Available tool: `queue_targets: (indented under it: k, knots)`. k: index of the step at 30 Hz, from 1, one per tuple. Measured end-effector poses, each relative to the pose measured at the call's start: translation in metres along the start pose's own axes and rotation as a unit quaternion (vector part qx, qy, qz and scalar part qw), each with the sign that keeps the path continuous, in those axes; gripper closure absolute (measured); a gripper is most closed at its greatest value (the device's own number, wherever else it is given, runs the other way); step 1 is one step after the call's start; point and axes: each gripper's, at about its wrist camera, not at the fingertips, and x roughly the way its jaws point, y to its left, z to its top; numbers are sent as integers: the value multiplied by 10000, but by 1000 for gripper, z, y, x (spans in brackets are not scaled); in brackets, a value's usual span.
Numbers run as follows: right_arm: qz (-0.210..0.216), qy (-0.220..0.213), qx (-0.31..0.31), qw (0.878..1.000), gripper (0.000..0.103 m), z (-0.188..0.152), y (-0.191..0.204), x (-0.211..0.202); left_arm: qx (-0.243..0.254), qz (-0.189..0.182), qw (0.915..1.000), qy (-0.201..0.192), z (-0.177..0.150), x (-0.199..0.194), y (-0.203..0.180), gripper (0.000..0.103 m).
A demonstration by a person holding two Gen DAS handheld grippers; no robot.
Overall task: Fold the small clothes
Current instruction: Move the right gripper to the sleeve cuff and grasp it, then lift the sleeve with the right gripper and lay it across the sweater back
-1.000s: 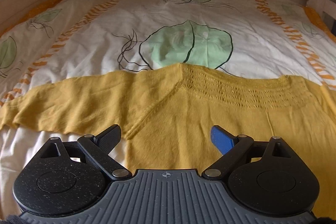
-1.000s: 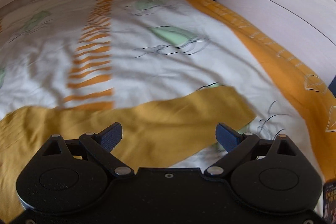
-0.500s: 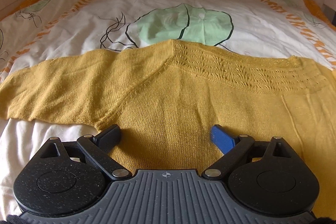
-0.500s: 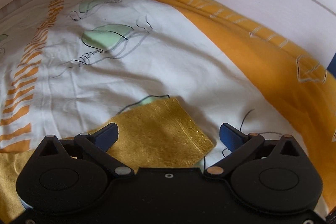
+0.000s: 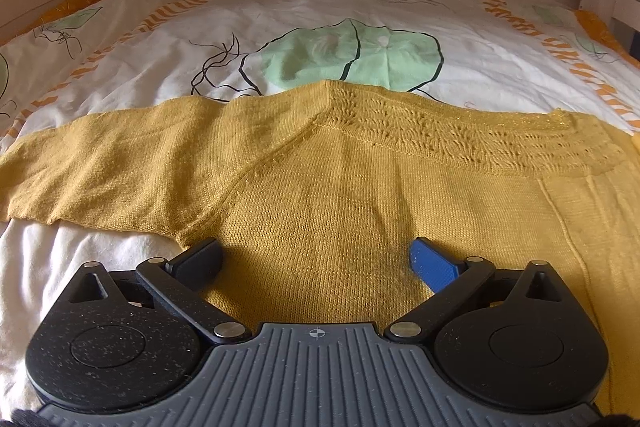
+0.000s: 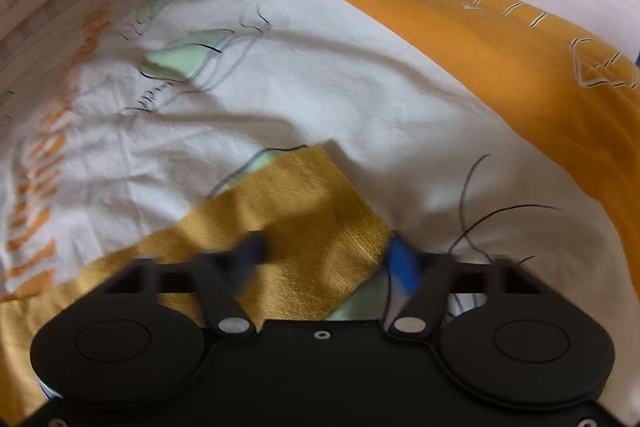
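Left wrist view: a mustard knitted sweater (image 5: pixel 360 187) lies flat on the bed's printed duvet (image 5: pixel 280 19), neckline away from the camera, one sleeve (image 5: pixel 100 163) stretched out to the left. The left claw (image 5: pixel 316 259) hangs low over the body panel near the armpit, its fingers spread wide with nothing pinched — knit lies between them, but the pads are not pressing on it.

Right wrist view: the other sleeve's cuff (image 6: pixel 312 219) lies on the duvet near the orange border (image 6: pixel 500 59). The right claw (image 6: pixel 324 259) has just been closing around that cuff; its fingers are blurred, the cuff end sits between them and the blue pad (image 6: pixel 400 263) meets its edge, yet I cannot tell whether the grip is firm.

The step in hand looks like taking the sleeve end to fold it across the body. To do it well, catch both layers of the cuff squarely, lift only a little, and carry it inward in a straight line — the left claw could pin the shoulder so the body doesn't drag.
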Motion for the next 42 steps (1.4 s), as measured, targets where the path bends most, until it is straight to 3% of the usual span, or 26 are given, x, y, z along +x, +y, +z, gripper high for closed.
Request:
queue_targets:
  k: [1,5,12,17,22,28,33,38,42]
  knots:
    - [189,40,61,9998,92,2,0,-2,3,4,10000,-1,0,0,0,0]
    - [331,-127,-173,9992,91,8,19,-28,12,5,10000,7,0,0,0,0]
    - [1012,-741,-653,9899,91,25,96,-127,4,-88,9998,195,8,0,4,1]
    - [1783,-955,-1268,9711,90,18,180,-197,-62,-449,9968,660,17,-11,20,3]
    - [2713,-892,-1697,9432,90,-18,270,-237,-321,-675,9952,634,15,-40,51,10]
    - [3299,-419,-2147,9183,90,-86,367,-215,-387,-569,9967,432,13,-69,92,10]
    - [3267,-2,-2525,9108,90,-156,438,-178,-478,-488,9970,373,9,-81,121,10]
    - [3154,329,-2768,9071,89,-218,473,-153,-519,-441,9968,428,5,-83,142,10]
    - [3233,475,-2853,9010,79,-249,480,-152,-611,-449,9959,492,1,-81,151,10]
